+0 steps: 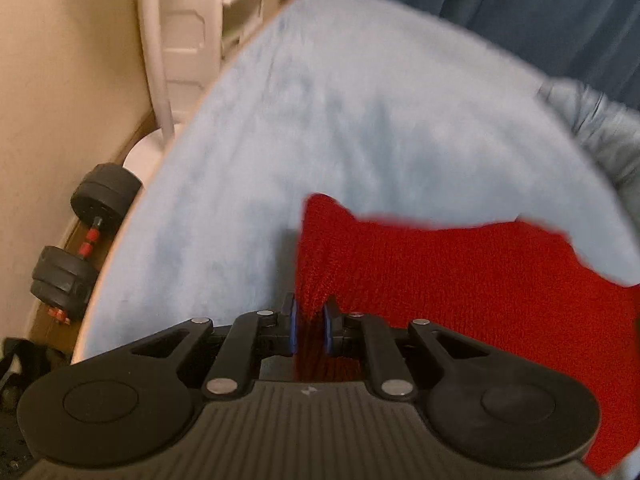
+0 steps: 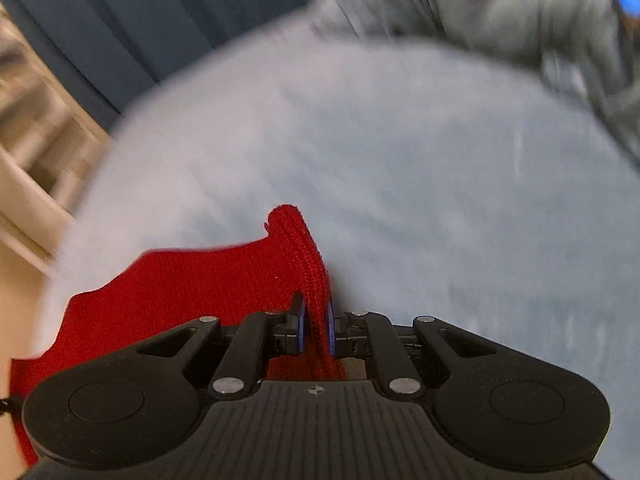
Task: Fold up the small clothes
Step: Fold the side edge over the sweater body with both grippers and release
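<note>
Pale blue bedding (image 1: pixel 360 128) is spread beneath a red knitted garment (image 1: pixel 480 280). One bunched edge is pinched by the nearly closed left gripper (image 1: pixel 309 326), another by the right gripper (image 2: pixel 316 328), both held low and level. Grey cloth (image 2: pixel 500 8) beyond is blurred, and a dumbbell (image 1: pixel 86 236) is seen beside the bed.

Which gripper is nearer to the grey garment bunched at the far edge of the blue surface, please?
Right, probably. Both grippers are shut on the red knit cloth. The grey garment looms large ahead of the right gripper, but sits small, far right of the left gripper.
</note>
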Tool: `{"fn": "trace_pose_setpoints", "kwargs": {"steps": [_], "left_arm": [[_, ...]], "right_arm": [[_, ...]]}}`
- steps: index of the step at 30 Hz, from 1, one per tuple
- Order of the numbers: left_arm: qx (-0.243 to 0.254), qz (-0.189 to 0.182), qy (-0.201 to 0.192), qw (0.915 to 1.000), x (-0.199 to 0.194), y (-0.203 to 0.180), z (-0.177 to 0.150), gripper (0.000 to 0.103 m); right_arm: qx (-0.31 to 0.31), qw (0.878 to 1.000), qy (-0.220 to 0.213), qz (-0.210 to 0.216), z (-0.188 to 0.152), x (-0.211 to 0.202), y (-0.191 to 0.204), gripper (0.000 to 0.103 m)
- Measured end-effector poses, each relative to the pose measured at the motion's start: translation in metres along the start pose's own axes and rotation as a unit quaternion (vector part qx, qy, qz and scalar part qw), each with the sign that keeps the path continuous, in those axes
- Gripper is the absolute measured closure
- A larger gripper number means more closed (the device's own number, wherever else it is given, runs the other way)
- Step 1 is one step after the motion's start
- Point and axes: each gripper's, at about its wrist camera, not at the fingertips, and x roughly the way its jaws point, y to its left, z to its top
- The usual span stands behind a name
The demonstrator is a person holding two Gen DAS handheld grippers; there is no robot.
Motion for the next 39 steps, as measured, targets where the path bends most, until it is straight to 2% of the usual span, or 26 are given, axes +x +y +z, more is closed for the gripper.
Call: {"fn": "trace_pose_setpoints", "kwargs": {"steps": [1,3,4,5,7,10,12,14,17,19,20,21,23,24,25,26,28,31,33,36,39], "left_arm": [[-0.002,0.010,-0.002,0.9999,0.008,-0.001,-0.001,0.081],[-0.014,0.024,-0.021,0.9994,0.010,0.002,0.001,0.066],[-0.016,0.030,-0.026,0.9991,0.009,0.005,0.000,0.050],[-0.014,0.041,-0.031,0.9986,0.007,0.009,-0.001,0.034],[-0.006,0.060,-0.041,0.9973,0.001,0.016,-0.003,0.020],[-0.015,0.057,-0.053,0.9969,-0.020,0.022,-0.008,0.017],[-0.014,0.040,-0.061,0.9972,-0.039,0.019,-0.018,0.015],[-0.014,0.011,-0.063,0.9979,-0.061,0.016,-0.036,0.008],[-0.013,-0.030,-0.051,0.9982,-0.086,0.012,-0.072,0.008],[0.004,-0.045,-0.026,0.9986,-0.088,0.006,-0.097,0.008],[0.021,-0.037,-0.013,0.9990,-0.084,0.002,-0.108,0.008],[0.043,-0.011,0.002,0.9990,-0.079,-0.003,-0.117,0.008],[0.072,0.059,0.019,0.9955,-0.066,-0.003,-0.132,0.005],[0.066,0.066,0.019,0.9954,-0.065,0.003,-0.136,0.002],[0.044,0.069,0.020,0.9964,-0.068,0.012,-0.136,0.002],[0.027,0.066,0.021,0.9972,-0.074,0.018,-0.134,0.002],[0.023,0.069,0.009,0.9973,-0.091,0.024,-0.132,0.002],[0.033,0.076,-0.012,0.9965,-0.122,0.023,-0.137,0.002],[0.025,0.057,-0.031,0.9976,-0.148,0.017,-0.145,0.002],[0.018,0.022,-0.066,0.9974,-0.196,-0.005,-0.166,0.000],[0.031,0.013,-0.086,0.9957,-0.235,-0.039,-0.191,0.000]], "right_arm": [[0.011,1.000,-0.003,-0.006,-0.002,0.007,-0.005,0.086],[0.052,0.999,-0.012,-0.009,-0.002,0.008,-0.016,0.069],[0.066,0.998,-0.014,-0.006,0.000,0.007,-0.022,0.057],[0.077,0.997,-0.014,0.000,0.000,0.007,-0.027,0.051],[0.104,0.994,-0.005,0.011,-0.001,0.005,-0.037,0.048],[0.177,0.984,-0.012,0.024,-0.005,-0.012,-0.047,0.047],[0.189,0.981,-0.023,0.034,-0.012,-0.031,-0.045,0.047],[0.146,0.987,-0.038,0.056,-0.021,-0.054,-0.031,0.047],[0.036,0.995,-0.029,0.092,-0.051,-0.088,-0.001,0.047],[-0.041,0.994,-0.021,0.103,-0.078,-0.101,0.017,0.047],[-0.075,0.992,-0.014,0.101,-0.092,-0.103,0.024,0.047],[-0.105,0.990,-0.006,0.091,-0.105,-0.102,0.030,0.048],[-0.137,0.990,0.013,0.032,-0.127,-0.091,0.029,0.051],[-0.142,0.990,0.020,0.005,-0.134,-0.085,0.022,0.052],[-0.130,0.991,0.021,-0.005,-0.136,-0.085,0.013,0.058],[-0.112,0.994,0.018,-0.002,-0.135,-0.091,0.005,0.064],[-0.079,0.997,0.017,0.011,-0.128,-0.109,-0.004,0.064],[-0.064,0.998,-0.004,-0.004,-0.127,-0.147,0.000,0.045],[-0.076,0.997,-0.018,0.005,-0.134,-0.177,0.010,0.043],[-0.115,0.992,-0.044,0.041,-0.156,-0.225,0.034,0.034],[-0.137,0.986,-0.081,0.057,-0.188,-0.275,0.049,0.024]]}}
